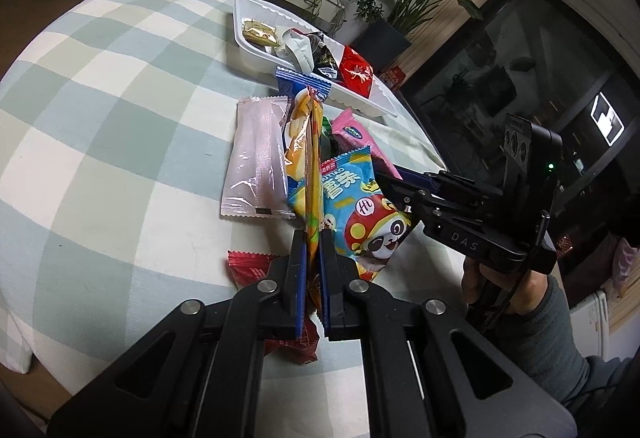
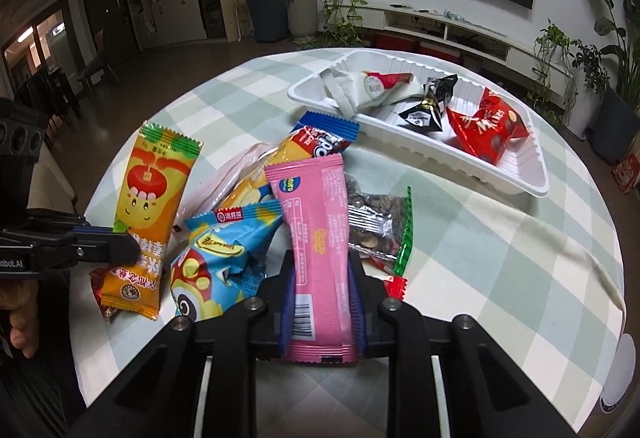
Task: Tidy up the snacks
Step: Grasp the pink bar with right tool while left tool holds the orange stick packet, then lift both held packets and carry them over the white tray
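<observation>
Between your right gripper (image 2: 320,302) jaws sits the pink packet (image 2: 316,238), clamped flat; your left gripper (image 1: 313,250) is clamped on the orange packet (image 2: 150,206) by its thin edge. Both films are glossy and slippery, so they may slide out before the ribbed white tray (image 2: 500,174) on the bench.

Black grippers (image 1: 314,258) with blue pads (image 2: 286,314), silver screws, grey sleeve (image 1: 560,322).
</observation>
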Tool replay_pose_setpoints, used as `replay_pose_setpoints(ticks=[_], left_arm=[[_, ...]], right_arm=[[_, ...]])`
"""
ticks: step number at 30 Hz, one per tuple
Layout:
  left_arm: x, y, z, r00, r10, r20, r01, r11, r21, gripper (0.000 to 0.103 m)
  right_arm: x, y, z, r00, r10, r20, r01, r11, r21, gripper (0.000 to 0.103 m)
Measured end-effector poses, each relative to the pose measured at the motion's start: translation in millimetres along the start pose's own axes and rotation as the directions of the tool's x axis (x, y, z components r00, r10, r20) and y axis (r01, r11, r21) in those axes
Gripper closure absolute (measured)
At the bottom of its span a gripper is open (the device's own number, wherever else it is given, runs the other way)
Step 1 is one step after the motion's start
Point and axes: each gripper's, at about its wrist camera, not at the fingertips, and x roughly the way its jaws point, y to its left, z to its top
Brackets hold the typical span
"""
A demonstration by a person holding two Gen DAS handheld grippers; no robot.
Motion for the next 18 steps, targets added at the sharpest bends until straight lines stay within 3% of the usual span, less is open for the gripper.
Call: replay_pose_setpoints(ticks=[18], left_arm=[[-25.0,-12.7,20.4,0.997,-0.032,0.067,0.030,0.999,0.028,0.099]], right_arm=[[-30.2,-31.2,7.4,0.990,0.021,0.139,-0.041,0.989,0.140,0.080]])
